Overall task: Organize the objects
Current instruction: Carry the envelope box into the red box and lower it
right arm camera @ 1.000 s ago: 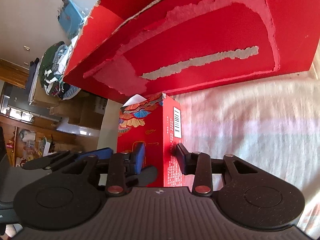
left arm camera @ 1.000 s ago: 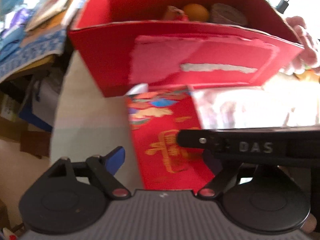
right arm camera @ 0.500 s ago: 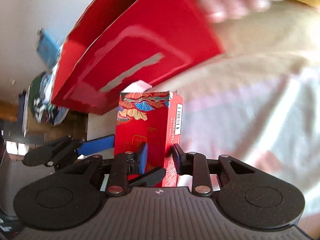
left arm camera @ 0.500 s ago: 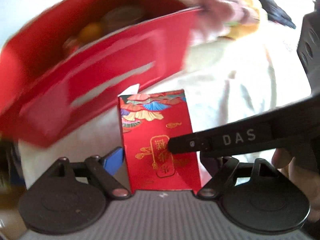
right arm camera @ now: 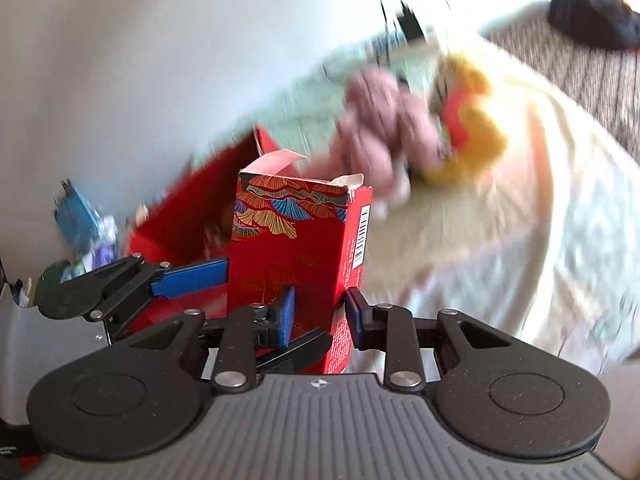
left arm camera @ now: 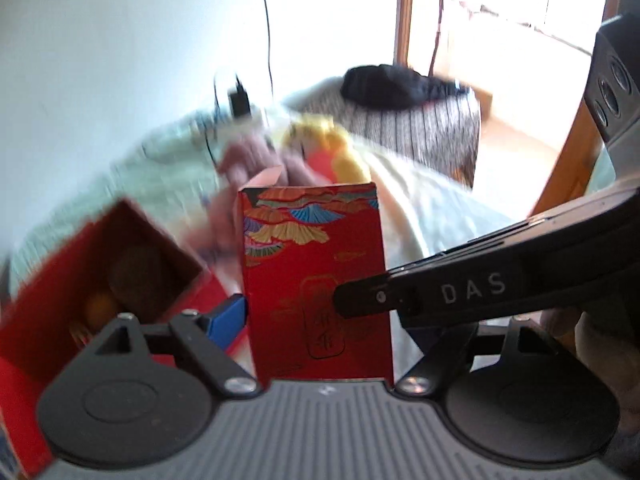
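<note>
So both grippers are clamped on the small red carton (left arm camera: 316, 280) with the fan pattern, top flap open, held upright dead centre. The left gripper (left arm camera: 320, 312) pinches its wide faces, the right gripper (right arm camera: 318, 314) squeezes it across the barcode side. The big red box (left arm camera: 100, 280) sits at about 8 o'clock from the carton in the left wrist view, with something orange inside. A blurry plush toy (right arm camera: 468, 132) lies up at 1 o'clock on the pale bedding (right arm camera: 540, 220).

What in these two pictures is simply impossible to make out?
- Left wrist view: what lies in the big red box; motion blur.
- Both views: pink and yellow soft things on the bed; smeared.
- Small red carton: contents hidden by its walls, bottom hidden by each hand-held gripper body.
</note>
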`<state>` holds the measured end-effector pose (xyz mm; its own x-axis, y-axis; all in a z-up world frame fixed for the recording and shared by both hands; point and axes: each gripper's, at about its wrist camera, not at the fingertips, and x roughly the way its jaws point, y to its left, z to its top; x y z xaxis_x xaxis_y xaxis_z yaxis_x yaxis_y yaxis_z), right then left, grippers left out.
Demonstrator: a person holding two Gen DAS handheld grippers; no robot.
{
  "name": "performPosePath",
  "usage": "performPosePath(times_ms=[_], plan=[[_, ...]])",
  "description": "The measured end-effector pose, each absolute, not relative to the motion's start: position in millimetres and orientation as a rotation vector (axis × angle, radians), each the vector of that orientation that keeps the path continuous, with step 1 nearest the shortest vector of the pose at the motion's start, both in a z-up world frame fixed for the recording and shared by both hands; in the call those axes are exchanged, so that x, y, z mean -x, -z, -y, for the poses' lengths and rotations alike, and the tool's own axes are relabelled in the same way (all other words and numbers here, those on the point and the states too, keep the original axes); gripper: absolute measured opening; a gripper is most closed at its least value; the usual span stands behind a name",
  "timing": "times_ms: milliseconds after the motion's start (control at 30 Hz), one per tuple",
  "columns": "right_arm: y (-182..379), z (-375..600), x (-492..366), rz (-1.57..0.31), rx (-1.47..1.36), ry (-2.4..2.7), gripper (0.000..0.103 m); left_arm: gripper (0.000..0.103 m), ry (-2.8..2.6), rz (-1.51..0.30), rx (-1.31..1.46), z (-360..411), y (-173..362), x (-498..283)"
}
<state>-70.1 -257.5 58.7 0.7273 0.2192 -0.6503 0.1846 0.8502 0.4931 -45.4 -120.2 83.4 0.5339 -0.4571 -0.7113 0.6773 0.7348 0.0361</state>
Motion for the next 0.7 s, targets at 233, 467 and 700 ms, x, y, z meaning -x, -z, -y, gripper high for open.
performPosePath(times_ms=[233,467,700], plan=[[-88.6,233.1,18.9,-0.615,-0.523,-0.163,0.03,0.082,0.553,-0.631,-0.237,78.7,-119.2,22.3],[-76.9,187.8,-57.1,-0.656,-0.513,-0.383,0.03,0.082,0.326,-0.653,-0.156,9.0,-119.0,-4.2],[-45.4,132.3,-117.3,-0.804,-0.452,-0.504,0.029,0.082,0.149,-0.764,-0.073,-43.9,-81.2,-36.3]])
